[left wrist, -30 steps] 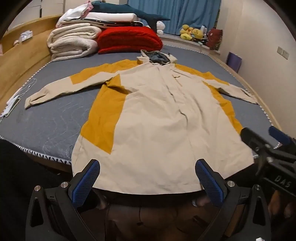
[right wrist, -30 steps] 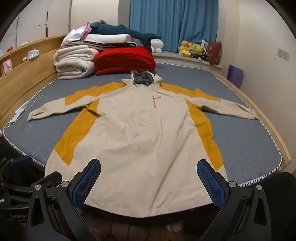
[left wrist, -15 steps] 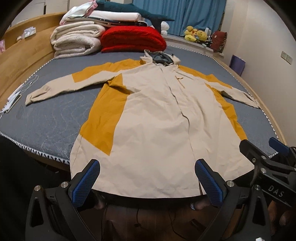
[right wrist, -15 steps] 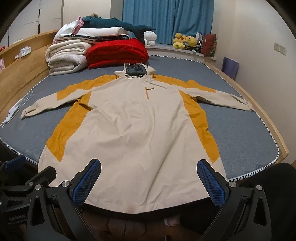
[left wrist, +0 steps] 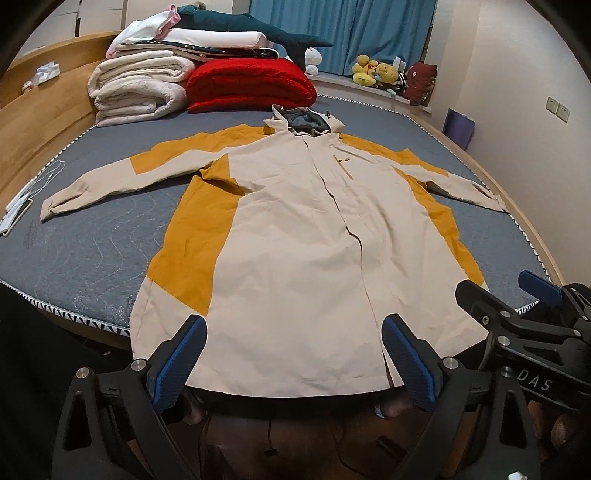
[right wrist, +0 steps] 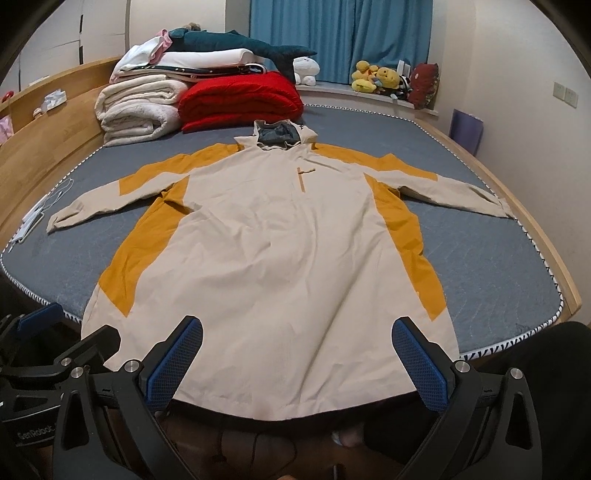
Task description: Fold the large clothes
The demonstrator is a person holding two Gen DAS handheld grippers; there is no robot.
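Jacket (left wrist: 295,240) flat on bed (left wrist: 92,251); blankets (left wrist: 140,88) stacked behind

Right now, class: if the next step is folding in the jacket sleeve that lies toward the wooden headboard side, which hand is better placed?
Left. The left tool hovers open by the hem on that side of the jacket, nearer that sleeve; the right tool is toward the other side.

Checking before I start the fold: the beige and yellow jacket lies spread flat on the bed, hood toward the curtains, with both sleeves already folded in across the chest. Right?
Not quite. The jacket is spread flat on the bed, hood toward the curtains, but both sleeves lie stretched straight out to the sides, not folded in. The right wrist view shows it.
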